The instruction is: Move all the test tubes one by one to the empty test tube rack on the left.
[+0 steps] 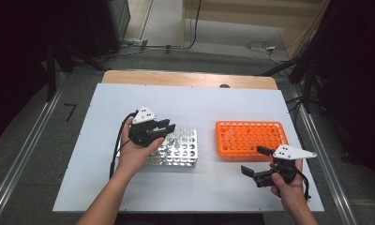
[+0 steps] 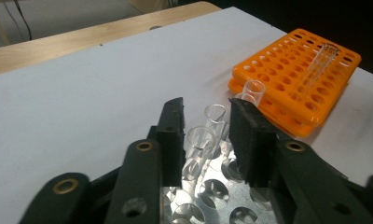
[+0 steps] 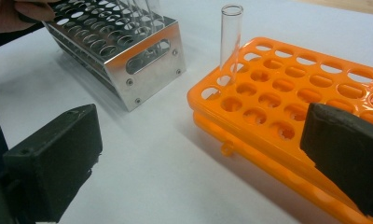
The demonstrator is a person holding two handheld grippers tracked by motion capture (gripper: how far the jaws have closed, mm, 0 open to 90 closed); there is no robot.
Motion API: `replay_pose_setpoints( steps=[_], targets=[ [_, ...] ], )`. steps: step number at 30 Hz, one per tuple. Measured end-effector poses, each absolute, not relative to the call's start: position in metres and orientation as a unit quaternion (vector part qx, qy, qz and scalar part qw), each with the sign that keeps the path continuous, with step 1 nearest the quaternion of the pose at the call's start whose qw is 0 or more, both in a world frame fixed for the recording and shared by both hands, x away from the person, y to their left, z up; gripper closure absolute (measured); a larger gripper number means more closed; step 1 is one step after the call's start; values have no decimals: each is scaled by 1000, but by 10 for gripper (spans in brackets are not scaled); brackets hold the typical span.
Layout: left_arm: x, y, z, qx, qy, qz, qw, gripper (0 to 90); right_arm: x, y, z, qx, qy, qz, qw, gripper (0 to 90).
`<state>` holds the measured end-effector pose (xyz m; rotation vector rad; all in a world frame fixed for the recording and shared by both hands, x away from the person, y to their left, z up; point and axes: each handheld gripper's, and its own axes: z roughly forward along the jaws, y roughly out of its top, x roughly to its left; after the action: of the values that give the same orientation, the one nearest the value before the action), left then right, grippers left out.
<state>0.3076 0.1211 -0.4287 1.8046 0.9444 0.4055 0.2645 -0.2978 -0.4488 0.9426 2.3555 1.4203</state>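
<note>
A: We see the left gripper point(image 1: 169, 127) positioned over the metal rack point(image 1: 178, 150), which stands left of centre on the white table point(image 1: 195, 101). In the left gripper view its jaws stand a narrow gap apart, with the clear test tubes point(image 2: 208, 130) rising between them. We cannot tell whether either pad touches the glass.

B: Confirmed. We note that the tubes stand upright in the rack's holes near its far edge.

A: The right gripper point(image 1: 256, 161) sits just in front of the orange rack point(image 1: 251, 138), near the table's front edge. Its jaws are spread wide and hold nothing.

B: In the right gripper view we see a single tube point(image 3: 230, 39) standing in a hole near a corner of the orange rack, well apart from both jaws.
</note>
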Motion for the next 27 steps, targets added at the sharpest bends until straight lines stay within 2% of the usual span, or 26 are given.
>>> replay_pose_setpoints(
  steps=[4,8,14,17,23,24,25,27],
  targets=[
    [300,123,-425,746,388,169,515,537,264,-297,-449,320,805,485,117,0],
    [290,127,-424,742,382,162,526,512,265,-295,-448,319,805,486,116,0],
    [274,134,-420,739,380,162,532,392,268,-290,-444,319,803,489,118,0],
    [267,137,-418,737,380,160,536,359,270,-288,-443,320,803,490,117,0],
    [257,143,-420,726,391,156,544,248,279,-278,-438,321,805,484,119,0],
    [256,142,-421,728,392,153,542,194,284,-274,-436,322,807,480,118,0],
    [255,141,-422,731,391,152,538,194,284,-274,-436,322,807,480,118,0],
    [254,141,-423,735,390,150,534,140,288,-270,-436,323,810,476,115,0]
  ],
)
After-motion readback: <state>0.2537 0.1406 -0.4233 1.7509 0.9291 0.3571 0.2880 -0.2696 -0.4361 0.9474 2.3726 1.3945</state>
